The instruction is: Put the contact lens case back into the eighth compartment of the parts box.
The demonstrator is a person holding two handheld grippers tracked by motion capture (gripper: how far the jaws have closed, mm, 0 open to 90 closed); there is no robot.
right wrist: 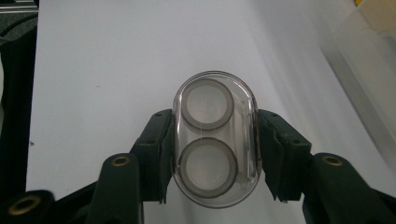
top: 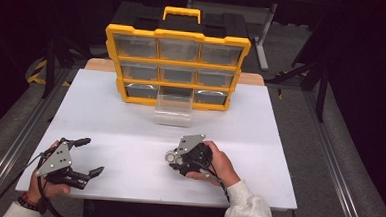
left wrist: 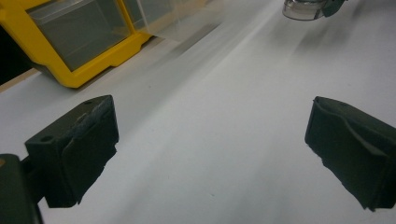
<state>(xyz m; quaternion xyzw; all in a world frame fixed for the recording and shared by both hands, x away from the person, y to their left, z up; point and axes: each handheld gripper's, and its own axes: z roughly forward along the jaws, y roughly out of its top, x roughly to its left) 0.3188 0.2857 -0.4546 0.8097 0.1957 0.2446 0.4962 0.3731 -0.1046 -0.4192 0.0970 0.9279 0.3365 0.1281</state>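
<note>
A clear oval case (right wrist: 215,98) with two grey rings inside sits between the jaws of my right gripper (right wrist: 215,135), which is shut on its two long sides. In the high view that case (top: 171,156) is held just above the white table (top: 130,115), near the front middle, by the right gripper (top: 177,160). My left gripper (top: 92,157) rests at the front left with its jaws wide apart and nothing between them. The left gripper view shows the left gripper (left wrist: 212,128) open over bare table, with the case (left wrist: 301,9) far off at the top.
A yellow organizer (top: 177,37) with several clear drawers stands upright at the back of the table. One clear drawer (top: 173,110) sticks out from its bottom middle slot onto the table. The table's front edge lies just under both hands.
</note>
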